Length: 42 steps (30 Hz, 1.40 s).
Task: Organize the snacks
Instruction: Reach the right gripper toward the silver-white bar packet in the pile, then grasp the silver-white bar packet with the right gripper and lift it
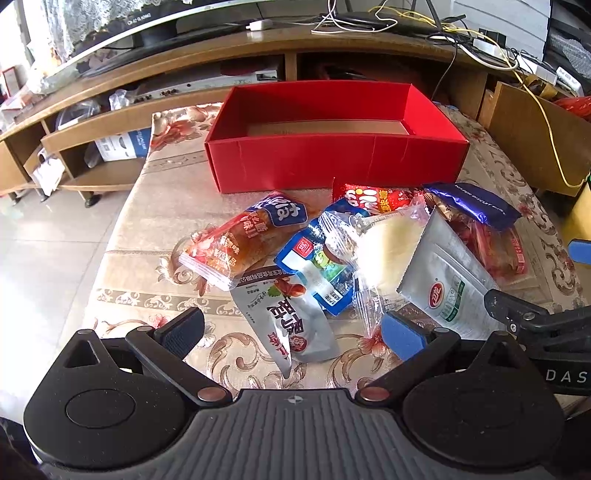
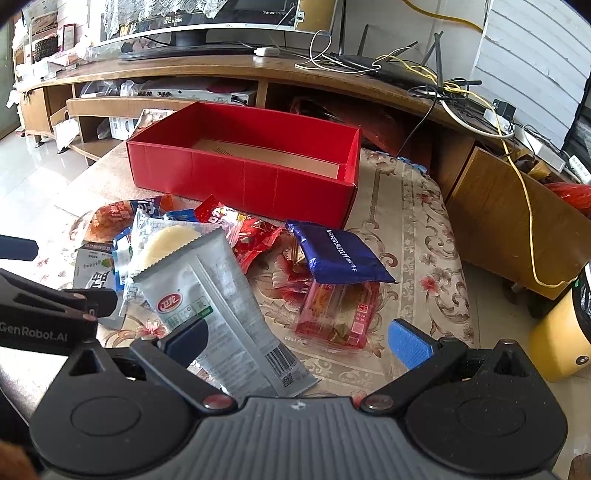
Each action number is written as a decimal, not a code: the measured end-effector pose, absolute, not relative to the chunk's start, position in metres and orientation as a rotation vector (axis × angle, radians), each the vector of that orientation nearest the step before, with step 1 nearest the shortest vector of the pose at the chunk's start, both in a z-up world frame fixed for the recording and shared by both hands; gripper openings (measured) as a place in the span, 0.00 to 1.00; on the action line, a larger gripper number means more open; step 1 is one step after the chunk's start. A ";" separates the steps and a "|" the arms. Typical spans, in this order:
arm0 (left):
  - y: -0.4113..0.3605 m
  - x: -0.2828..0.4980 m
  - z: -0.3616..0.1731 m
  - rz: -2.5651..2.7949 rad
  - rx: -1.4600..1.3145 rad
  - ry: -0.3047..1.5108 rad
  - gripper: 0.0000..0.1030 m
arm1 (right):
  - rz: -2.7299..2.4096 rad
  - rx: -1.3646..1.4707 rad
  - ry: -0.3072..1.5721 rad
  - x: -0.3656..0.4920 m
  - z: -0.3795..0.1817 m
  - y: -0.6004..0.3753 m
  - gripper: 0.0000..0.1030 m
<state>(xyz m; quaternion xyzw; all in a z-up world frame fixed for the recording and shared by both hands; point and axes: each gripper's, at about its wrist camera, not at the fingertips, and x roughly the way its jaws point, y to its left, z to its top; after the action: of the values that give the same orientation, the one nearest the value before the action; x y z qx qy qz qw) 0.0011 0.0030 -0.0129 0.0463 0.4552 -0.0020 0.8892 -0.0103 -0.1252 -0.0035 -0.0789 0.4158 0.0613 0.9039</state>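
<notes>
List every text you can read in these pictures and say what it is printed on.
"WAFER BISCUIT": dark blue packet.
"GenRobot.AI": body of the left tongs, seen from the right wrist.
"DAS": body of the right tongs, cut off at the frame edge.
"TWRS": monitor bezel, rest blurred.
Chinese print on the other snack packets, the barcode on the silver pouch: too small or distorted to read.

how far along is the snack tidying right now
Barely started. Done: nothing; the red box looks empty. In hand: nothing; left gripper and right gripper are both open above the snack pile. Left: every packet on the table.
</notes>
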 end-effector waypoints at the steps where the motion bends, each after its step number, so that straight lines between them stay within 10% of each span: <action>1: 0.003 0.001 -0.013 -0.004 0.097 0.947 1.00 | 0.128 -0.165 0.861 -0.010 -0.004 -0.125 0.99; 42: 0.026 0.007 -0.032 0.001 0.066 1.022 1.00 | 0.543 -0.149 1.159 0.045 -0.056 -0.097 0.99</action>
<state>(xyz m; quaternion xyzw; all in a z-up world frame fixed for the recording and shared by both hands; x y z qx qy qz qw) 0.0072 0.0264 -0.0316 0.0314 0.4889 0.0003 0.8718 0.0455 -0.0970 -0.0562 -0.0692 0.5403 0.2531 0.7995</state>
